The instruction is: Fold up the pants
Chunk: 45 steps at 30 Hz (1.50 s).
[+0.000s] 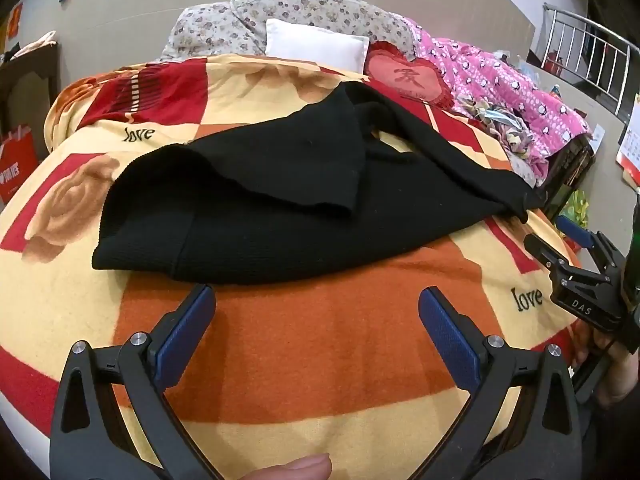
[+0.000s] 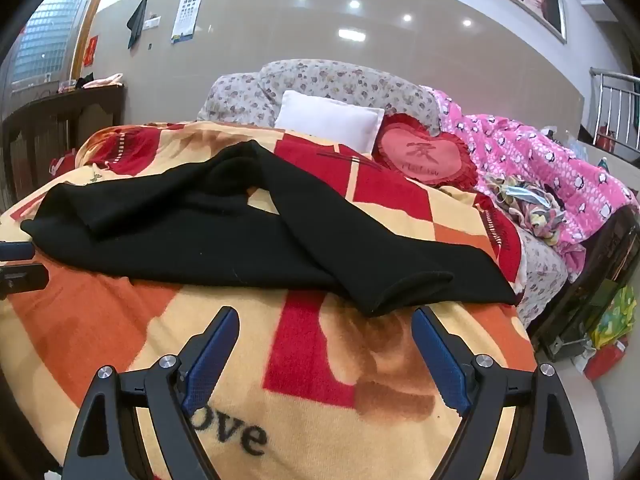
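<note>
Black knit pants (image 1: 280, 200) lie spread on a checked orange, red and yellow blanket (image 1: 320, 340), with one part folded back over the rest. In the right wrist view the pants (image 2: 224, 240) run left to right, a leg end near the front right. My left gripper (image 1: 316, 300) is open and empty, just short of the pants' near edge at the waist end. My right gripper (image 2: 324, 320) is open and empty, just in front of the leg end. The right gripper also shows at the right edge of the left wrist view (image 1: 560, 248).
A white pillow (image 2: 332, 120), a red heart cushion (image 2: 424, 152), a floral quilt (image 2: 320, 80) and a pink quilt (image 2: 540, 168) lie at the bed's far end. The bed's right edge drops to bags on the floor (image 2: 608, 332). A dark cabinet (image 2: 60, 128) stands left.
</note>
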Motion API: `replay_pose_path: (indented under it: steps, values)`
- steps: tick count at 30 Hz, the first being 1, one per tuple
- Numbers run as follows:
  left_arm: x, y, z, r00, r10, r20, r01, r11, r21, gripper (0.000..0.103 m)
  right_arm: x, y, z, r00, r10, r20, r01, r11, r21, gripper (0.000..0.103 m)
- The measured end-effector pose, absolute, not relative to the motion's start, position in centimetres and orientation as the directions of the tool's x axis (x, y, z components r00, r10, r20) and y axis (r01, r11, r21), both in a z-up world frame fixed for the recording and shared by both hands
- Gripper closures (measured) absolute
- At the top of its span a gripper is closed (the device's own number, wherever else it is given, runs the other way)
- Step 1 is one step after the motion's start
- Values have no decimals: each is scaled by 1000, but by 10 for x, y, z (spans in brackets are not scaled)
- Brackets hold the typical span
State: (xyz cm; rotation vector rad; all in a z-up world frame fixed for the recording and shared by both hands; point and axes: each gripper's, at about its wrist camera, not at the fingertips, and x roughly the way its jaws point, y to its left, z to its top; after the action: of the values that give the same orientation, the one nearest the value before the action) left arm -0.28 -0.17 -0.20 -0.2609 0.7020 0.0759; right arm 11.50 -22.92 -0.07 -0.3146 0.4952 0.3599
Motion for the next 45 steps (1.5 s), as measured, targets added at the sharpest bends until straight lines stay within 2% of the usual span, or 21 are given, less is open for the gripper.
replay_pose_path:
  steps: [45]
  values:
    - [0,4,-6,756,-39,-653,-158,958,-240,1,116,-227,-3,822,240,-516,-403,886,-229,17]
